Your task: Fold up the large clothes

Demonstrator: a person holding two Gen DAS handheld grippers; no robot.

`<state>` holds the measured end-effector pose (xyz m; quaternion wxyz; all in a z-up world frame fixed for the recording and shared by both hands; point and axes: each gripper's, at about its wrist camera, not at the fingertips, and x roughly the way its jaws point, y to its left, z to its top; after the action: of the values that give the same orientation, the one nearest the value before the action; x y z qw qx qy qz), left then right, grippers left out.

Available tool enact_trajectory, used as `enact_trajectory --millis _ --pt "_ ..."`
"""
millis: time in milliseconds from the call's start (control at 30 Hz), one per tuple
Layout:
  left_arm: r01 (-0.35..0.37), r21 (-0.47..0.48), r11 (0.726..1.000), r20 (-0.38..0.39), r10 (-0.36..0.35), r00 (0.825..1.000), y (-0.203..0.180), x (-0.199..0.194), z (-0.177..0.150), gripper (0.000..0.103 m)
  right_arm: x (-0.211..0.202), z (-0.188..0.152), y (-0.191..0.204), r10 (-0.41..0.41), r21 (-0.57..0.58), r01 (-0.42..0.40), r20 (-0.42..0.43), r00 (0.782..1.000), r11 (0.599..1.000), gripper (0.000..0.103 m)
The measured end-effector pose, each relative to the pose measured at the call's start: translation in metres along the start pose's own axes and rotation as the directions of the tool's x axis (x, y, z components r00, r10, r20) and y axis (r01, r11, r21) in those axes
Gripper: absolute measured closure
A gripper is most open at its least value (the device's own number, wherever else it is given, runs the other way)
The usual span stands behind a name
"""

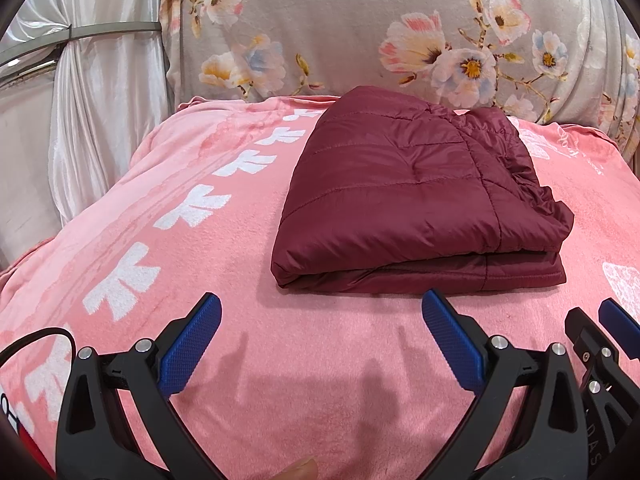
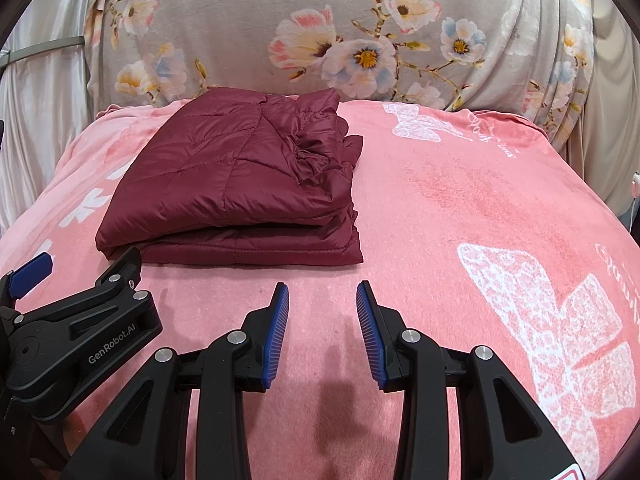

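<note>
A maroon quilted jacket (image 1: 416,196) is seen already folded into a thick, squarish bundle on the pink blanket (image 1: 320,380), which is backed by a floral cover (image 1: 340,20). The bundle's folded edge is turned toward both grippers and runs across their line of sight, while its ruffled, looser side is turned to the right.

The left gripper (image 1: 322,336) is held short of that near edge, jaws wide apart and empty, the bundle lying straight ahead of it. The right gripper (image 2: 322,320) is held with jaws partly apart, nothing between them, and the jacket (image 2: 240,184) lies ahead and to its left. The left gripper is therefore judged better lined up with the bundle.

Folding is judged complete or nearly so; neither gripper touches the jacket.
</note>
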<state>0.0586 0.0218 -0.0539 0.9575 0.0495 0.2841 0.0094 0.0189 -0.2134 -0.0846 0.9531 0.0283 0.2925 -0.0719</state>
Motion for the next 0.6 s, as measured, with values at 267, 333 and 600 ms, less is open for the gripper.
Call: enact_trajectory --millis 267,333,600 --pt "0.001 0.001 1.0 0.0 -0.001 1.0 0.0003 -0.0001 0.0 0.005 0.0 0.0 0.0002 0.0 -0.001 0.0 0.001 1.0 1.0 0.067" --pt "0.001 0.001 1.0 0.001 -0.001 1.0 0.0004 0.0 0.0001 0.005 0.0002 0.0001 0.0 0.0 -0.002 0.0 0.0 1.0 1.0 0.067" --pt "0.0 0.001 1.0 0.001 0.0 1.0 0.0001 -0.0004 0.0001 0.005 0.0001 0.0001 0.001 -0.001 -0.002 0.001 0.0 1.0 1.0 0.067"
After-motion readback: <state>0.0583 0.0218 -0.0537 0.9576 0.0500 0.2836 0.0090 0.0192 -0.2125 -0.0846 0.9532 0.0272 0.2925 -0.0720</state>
